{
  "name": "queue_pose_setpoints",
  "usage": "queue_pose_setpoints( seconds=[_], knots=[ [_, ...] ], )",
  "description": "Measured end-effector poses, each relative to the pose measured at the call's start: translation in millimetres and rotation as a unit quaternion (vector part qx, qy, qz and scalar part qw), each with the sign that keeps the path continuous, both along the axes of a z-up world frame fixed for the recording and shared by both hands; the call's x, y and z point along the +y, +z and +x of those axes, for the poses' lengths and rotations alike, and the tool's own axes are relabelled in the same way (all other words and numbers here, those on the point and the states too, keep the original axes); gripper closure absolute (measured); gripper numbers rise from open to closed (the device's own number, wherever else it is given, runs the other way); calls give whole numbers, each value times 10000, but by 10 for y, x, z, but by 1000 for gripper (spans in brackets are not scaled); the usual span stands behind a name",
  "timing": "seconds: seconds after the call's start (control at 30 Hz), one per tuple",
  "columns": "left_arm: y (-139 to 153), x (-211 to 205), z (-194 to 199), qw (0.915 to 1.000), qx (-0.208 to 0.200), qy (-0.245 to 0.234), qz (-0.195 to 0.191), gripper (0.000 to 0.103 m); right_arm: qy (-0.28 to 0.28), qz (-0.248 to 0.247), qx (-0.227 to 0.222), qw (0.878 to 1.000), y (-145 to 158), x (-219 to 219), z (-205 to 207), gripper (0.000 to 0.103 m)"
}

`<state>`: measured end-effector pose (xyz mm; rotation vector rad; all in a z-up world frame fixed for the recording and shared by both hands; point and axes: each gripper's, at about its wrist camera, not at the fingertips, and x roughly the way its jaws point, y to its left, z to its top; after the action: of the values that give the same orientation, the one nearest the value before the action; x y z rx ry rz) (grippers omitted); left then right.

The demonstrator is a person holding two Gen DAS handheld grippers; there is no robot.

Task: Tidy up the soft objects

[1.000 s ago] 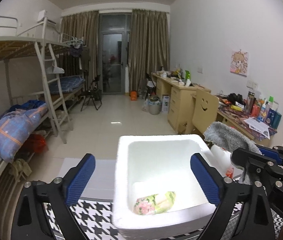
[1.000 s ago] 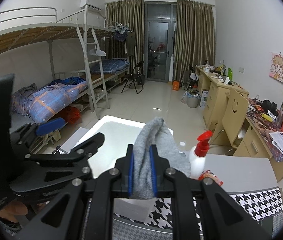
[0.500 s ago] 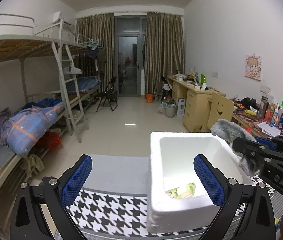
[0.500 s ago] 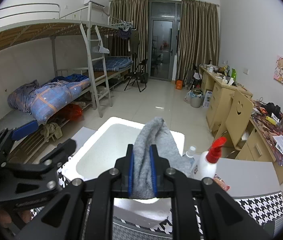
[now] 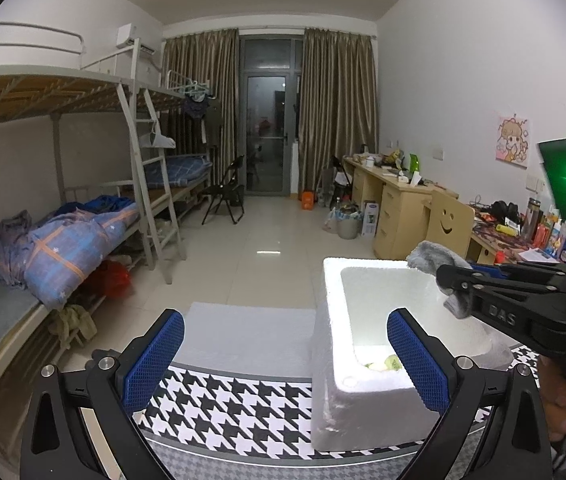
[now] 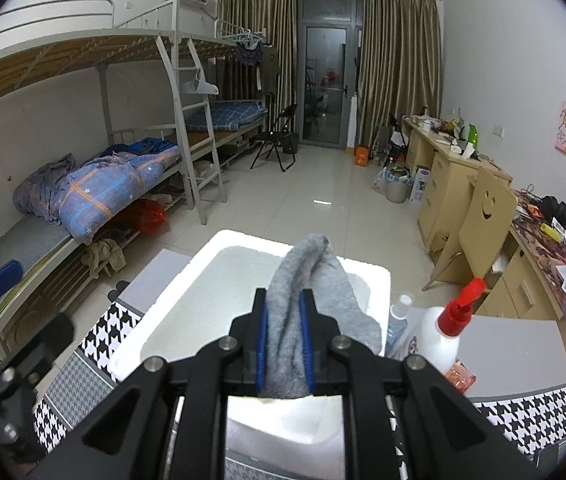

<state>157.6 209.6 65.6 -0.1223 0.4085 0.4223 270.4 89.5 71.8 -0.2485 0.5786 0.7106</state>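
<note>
A grey sock (image 6: 303, 312) is pinched between the blue pads of my right gripper (image 6: 285, 338), which is shut on it and hangs over a white foam box (image 6: 171, 320). From the left wrist view the same grey sock (image 5: 439, 268) and right gripper (image 5: 463, 280) reach over the foam box (image 5: 329, 320) from the right. A green-and-pink soft packet (image 5: 383, 363) lies on the box floor. My left gripper (image 5: 283, 360) stands open and empty to the left of the box, above the houndstooth cloth (image 5: 235, 404).
A white spray bottle with a red nozzle (image 6: 443, 332), a small clear bottle (image 6: 397, 320) and a red packet (image 6: 461, 376) stand right of the box. A flat white foam lid (image 5: 251, 332) lies left of it. Bunk beds are at left, desks and a chair at right.
My left gripper has shifted left, away from the box, which now sits at the right of its view. The right gripper has carried the sock further over the box.
</note>
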Motion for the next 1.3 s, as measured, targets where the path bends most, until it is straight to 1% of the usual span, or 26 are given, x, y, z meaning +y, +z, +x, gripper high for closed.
queue_pose_setpoints(
  seconds=[0.17,0.23,0.27,0.3,0.33,0.37,0.4,0.43,0.5,0.83,0.97,1.0,1.3],
  knots=[
    [-31,42,-14,10000,26,39,-36,1,-33,-103,148,9998,-74,59,83,85],
    [-40,61,-27,10000,25,54,-71,1,-60,-122,244,9996,-95,70,123,80],
    [-46,72,-36,9999,23,61,-90,1,-72,-128,309,9994,-107,70,144,72],
    [-53,82,-45,9999,22,69,-105,1,-87,-143,374,9992,-118,73,160,60],
    [-59,89,-59,9999,18,75,-113,1,-84,-154,442,9989,-126,70,175,54],
    [-70,95,-69,9999,17,85,-120,1,-75,-158,472,9987,-125,65,180,45],
    [-80,98,-72,9999,23,90,-128,1,-56,-138,451,9989,-112,50,166,42],
    [-91,103,-70,9999,28,88,-139,1,-40,-130,402,9991,-96,41,141,42],
    [-108,102,-76,9999,55,78,-142,1,-41,-126,301,9995,-64,29,98,37],
    [-46,66,-131,9999,-5,54,-104,1,65,-19,126,9999,42,-31,-37,35],
    [7,33,-161,10000,-46,48,-68,1,49,114,43,9999,106,-90,-85,22],
    [17,28,-170,9999,-60,62,-58,1,16,168,41,9998,125,-119,-93,20],
    [54,-57,-222,9999,-93,15,-61,1,-63,294,-8,9995,184,-271,-190,18]
  ],
)
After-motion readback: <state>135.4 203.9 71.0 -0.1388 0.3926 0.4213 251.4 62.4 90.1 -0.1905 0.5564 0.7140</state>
